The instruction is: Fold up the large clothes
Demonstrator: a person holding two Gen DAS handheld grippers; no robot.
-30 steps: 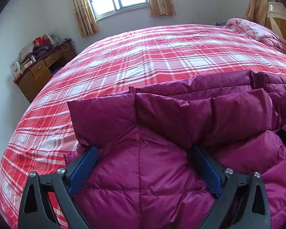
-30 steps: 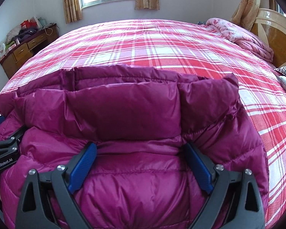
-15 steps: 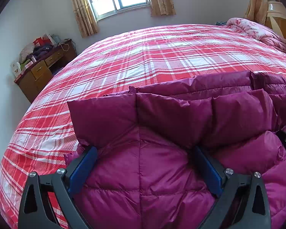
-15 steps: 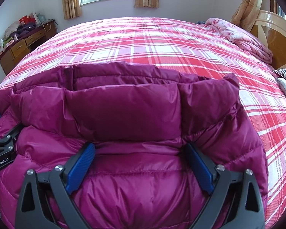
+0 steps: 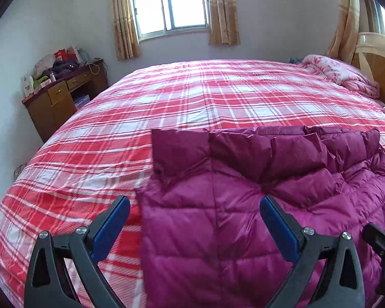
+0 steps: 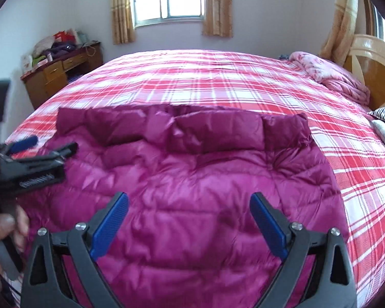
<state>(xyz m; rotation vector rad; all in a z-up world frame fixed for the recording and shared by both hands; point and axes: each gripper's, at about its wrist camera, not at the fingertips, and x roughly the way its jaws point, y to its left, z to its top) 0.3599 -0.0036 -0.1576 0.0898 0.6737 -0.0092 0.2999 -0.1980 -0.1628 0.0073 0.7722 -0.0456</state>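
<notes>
magenta quilted down jacket lying flat on the near part of the red plaid bed cover, collar edge toward the window. left gripper above the jacket's left edge, jaws spread wide, holding nothing. right gripper above the jacket's middle, likewise spread and empty.
</notes>
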